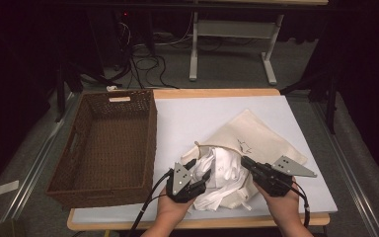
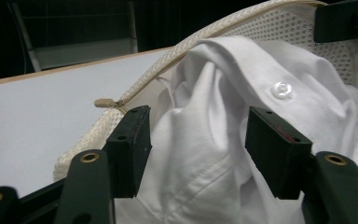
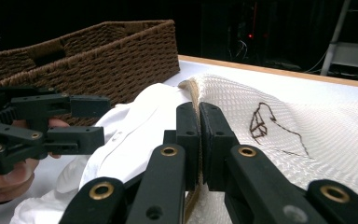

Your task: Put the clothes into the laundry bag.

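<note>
Your right gripper (image 3: 199,140) has its jaws pinched tight on the zippered rim of the mesh laundry bag (image 1: 264,138), holding the mouth up. Your left gripper (image 2: 198,149) stands wide open, its jaws either side of a fold of the white shirt (image 2: 223,116) but gripping nothing yet. The shirt lies half out of the bag's mouth at the near edge of the table (image 1: 197,116), right of the wicker basket (image 1: 106,143), which sits at the table's left.

To do this step well, close the left jaws on a thick fold of cloth (not the button (image 2: 281,88), and not the bag's mesh behind it). Keep the right gripper's pinch firm and the rim lifted, so the mouth does not sag onto the shirt. Move the shirt steadily along the line of the opening; a sideways tug could snag it on the zipper pull (image 2: 103,102).
</note>
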`<state>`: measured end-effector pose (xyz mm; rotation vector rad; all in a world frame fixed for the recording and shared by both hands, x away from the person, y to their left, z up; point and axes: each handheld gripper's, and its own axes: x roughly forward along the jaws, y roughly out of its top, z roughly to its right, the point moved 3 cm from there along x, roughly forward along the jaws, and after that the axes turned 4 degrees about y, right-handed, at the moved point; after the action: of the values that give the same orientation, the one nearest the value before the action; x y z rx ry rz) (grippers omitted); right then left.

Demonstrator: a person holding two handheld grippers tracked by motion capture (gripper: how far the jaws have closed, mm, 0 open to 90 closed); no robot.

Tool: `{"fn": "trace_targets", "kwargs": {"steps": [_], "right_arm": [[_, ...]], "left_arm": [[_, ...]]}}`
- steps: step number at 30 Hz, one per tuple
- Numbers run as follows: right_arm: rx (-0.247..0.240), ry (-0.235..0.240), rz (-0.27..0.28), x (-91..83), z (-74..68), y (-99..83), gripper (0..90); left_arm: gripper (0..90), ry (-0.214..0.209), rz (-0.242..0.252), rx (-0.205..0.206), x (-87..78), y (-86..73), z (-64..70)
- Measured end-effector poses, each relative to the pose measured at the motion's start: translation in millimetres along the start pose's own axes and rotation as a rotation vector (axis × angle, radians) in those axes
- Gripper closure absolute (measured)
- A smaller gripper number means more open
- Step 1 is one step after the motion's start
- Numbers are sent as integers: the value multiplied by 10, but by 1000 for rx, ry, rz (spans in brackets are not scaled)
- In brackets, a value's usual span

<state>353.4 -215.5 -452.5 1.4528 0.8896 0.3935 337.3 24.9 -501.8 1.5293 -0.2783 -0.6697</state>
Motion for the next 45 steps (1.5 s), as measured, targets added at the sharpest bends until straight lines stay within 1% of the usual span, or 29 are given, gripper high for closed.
{"fn": "trace_targets", "kwargs": {"steps": [1,3,5,8,11,13,15,16,18,20,22,24,25,26,27,29,30,31,32,34,36,38,40,41,43,44,45], "right_arm": [[1,1,1,-19,-4,-1,879],[-6,4,0,-34,-21,-4,880],[-12,4,-8,-16,-43,-15,879],[-21,7,-23,21,-65,-35,880],[-23,9,-23,22,-66,-34,879],[-21,9,-21,16,-64,-30,880],[-22,10,-18,17,-69,-25,880],[-22,11,-20,18,-74,-23,879],[-20,13,-20,27,-84,-20,880],[-26,14,-22,44,-92,-21,879],[-20,17,-26,62,-107,-25,879],[-27,25,-26,80,-117,-20,880],[-26,21,-28,87,-127,-17,879],[-30,23,-28,94,-132,-14,880],[-28,23,-29,99,-142,-12,880],[-34,26,-28,110,-148,-5,879],[-36,27,-27,114,-148,-3,880],[-34,27,-26,114,-149,-2,880],[-31,27,-25,113,-149,-1,880],[-28,24,-23,106,-148,1,880],[-26,25,-20,98,-144,2,880],[-32,26,-18,98,-136,4,880],[-27,34,-22,108,-133,0,880],[-28,26,-24,116,-131,-2,880],[-29,31,-24,132,-132,-4,880],[-30,36,-25,136,-132,-4,880],[-30,36,-26,143,-137,-6,880]], "left_arm": [[383,-14,-11,8,16,-17,16],[354,-48,-24,-5,46,-40,44],[351,-63,1,-17,43,-18,73],[341,-76,43,-23,-9,42,111],[310,-88,48,-34,-28,44,134],[258,-102,31,-40,-4,14,167],[217,-110,-3,-29,51,-35,214],[213,-115,-23,-25,83,-59,232],[215,-108,-60,-20,140,-79,241],[228,-109,-79,-32,173,-74,232],[255,-120,-109,-36,222,-69,237],[286,-145,-125,-41,256,-56,260],[343,-149,-140,-31,267,-50,279],[423,-141,-149,-9,276,-45,296],[506,-141,-155,1,287,-42,316],[667,-127,-182,3,320,-41,340],[726,-123,-188,0,332,-39,341],[767,-112,-192,-5,342,-31,337],[841,-92,-184,-4,346,-14,321],[875,-67,-170,-16,355,38,269],[883,-43,-138,-29,358,103,215],[885,-23,-116,-28,376,157,189],[886,-10,-99,-25,413,198,184],[885,-1,-91,-23,436,213,180],[885,4,-90,-39,488,243,167],[886,15,-77,-66,517,267,150],[885,21,-71,-82,546,279,142]]}}
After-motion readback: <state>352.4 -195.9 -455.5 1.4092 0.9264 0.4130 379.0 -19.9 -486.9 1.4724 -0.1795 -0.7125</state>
